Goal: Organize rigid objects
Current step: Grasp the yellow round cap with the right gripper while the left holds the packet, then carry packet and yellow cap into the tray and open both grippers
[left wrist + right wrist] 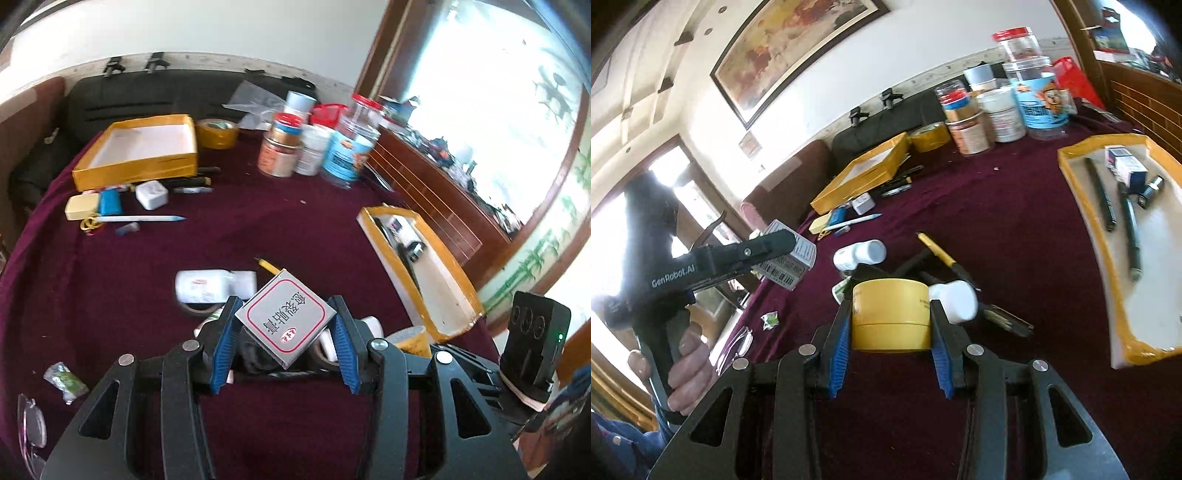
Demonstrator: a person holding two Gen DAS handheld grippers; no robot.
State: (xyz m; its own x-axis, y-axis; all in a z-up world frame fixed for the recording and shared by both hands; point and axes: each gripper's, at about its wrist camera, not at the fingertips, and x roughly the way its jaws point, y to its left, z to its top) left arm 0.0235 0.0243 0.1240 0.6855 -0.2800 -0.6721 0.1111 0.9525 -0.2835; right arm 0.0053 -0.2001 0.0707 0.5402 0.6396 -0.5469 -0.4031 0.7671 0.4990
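Observation:
My left gripper is shut on a grey box with a red-bordered label, held above the maroon tablecloth; the box also shows in the right wrist view. My right gripper is shut on a yellow tape roll, lifted over a pile with white bottles, a yellow-handled tool and dark pens. A yellow-rimmed tray on the right holds pens and a small box. An empty yellow tray sits at the far left.
Jars and tins and another yellow tape roll stand at the back. Small items, a white charger and a pen lie by the far tray. Glasses and a wrapper lie near the left edge.

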